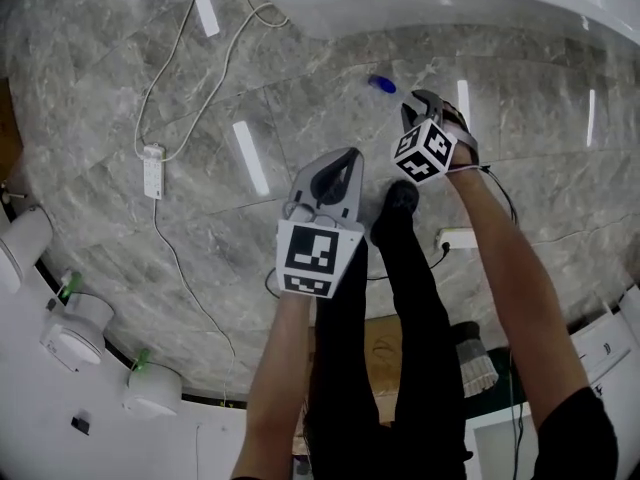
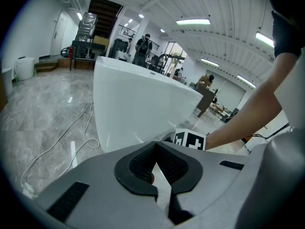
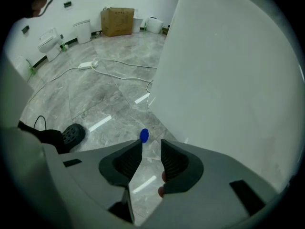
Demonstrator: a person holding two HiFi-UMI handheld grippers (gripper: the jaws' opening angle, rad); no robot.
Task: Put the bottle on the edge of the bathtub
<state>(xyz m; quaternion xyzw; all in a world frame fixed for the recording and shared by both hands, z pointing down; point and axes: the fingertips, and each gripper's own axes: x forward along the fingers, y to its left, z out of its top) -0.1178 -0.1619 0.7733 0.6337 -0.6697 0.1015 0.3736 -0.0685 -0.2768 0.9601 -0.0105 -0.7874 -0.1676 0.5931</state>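
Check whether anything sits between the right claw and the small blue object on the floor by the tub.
Nothing visible does. The right claw, jaws apart and empty, points at the blue object; only bare marble floor lies between them. The bathtub wall stands beside the path, not across it.

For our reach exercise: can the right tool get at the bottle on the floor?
Probably yes: the open, empty right tool points at the bottle, with only bare floor between them.
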